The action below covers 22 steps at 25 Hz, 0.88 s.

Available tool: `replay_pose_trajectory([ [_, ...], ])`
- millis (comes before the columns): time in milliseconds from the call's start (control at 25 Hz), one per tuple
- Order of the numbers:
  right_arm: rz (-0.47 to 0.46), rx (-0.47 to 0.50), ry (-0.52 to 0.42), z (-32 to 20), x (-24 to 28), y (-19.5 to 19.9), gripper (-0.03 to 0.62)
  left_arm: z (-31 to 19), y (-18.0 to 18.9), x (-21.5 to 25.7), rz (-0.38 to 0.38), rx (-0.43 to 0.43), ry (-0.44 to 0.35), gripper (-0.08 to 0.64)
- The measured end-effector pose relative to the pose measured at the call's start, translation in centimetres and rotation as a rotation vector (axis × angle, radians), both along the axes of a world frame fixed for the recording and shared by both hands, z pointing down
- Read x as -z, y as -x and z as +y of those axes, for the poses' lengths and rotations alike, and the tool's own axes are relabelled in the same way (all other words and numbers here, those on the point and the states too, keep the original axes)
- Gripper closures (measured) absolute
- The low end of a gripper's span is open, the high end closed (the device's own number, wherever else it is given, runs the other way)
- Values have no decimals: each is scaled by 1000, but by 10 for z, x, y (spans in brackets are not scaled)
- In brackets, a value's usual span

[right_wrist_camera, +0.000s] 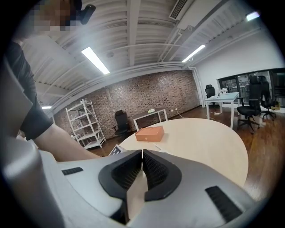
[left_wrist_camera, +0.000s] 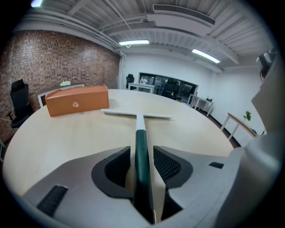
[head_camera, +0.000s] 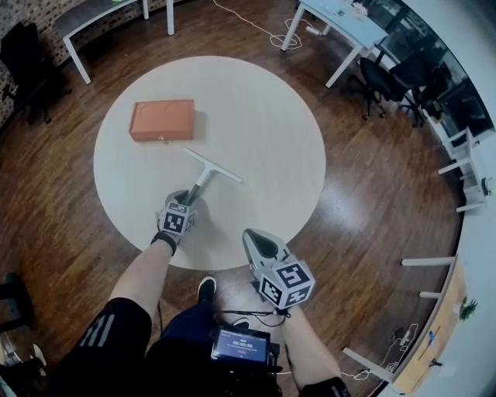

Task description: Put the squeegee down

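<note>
The squeegee (head_camera: 208,172) lies flat on the round pale table (head_camera: 263,108), with its white blade toward the table's middle and its dark green handle pointing at me. My left gripper (head_camera: 184,203) sits low at the handle's end. In the left gripper view the handle (left_wrist_camera: 141,147) runs between the jaws, and a narrow gap shows on each side of it, so my left gripper (left_wrist_camera: 141,151) is open around it. My right gripper (head_camera: 260,242) hovers past the table's near edge. Its jaws meet with nothing between them (right_wrist_camera: 142,154).
An orange box (head_camera: 161,119) (left_wrist_camera: 75,100) (right_wrist_camera: 149,133) rests on the far left part of the table. White desks (head_camera: 341,23) and black office chairs (head_camera: 395,81) stand on the wooden floor around it. A metal shelf rack (right_wrist_camera: 87,122) stands by the brick wall.
</note>
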State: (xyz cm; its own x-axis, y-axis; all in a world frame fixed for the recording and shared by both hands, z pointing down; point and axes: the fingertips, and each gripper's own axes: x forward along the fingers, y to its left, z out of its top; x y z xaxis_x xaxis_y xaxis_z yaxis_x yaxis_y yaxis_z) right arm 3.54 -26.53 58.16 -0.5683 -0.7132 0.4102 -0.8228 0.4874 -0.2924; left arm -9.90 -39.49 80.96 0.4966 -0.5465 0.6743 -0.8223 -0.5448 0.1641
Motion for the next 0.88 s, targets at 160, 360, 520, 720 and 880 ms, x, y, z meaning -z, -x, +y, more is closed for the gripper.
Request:
replay_pose_trajectory([
  [160,-7,2,-6,1,3,0,563,-1,8,-1,-28,3,-10,368],
  [360,-9,8,-37,0,18,1,563,6,5,31,-15,-30,-46,367],
  [520,-7,17,-76,5,38,0,563,18,-1,59,-6,-60,-87,367],
  [720,-13,42,-132,23,65,0,563,44,-8,114,13,-94,-187,367],
  [880,-21,62,-180,59,91,-7,565,91,-17,170,35,-108,-263,367],
])
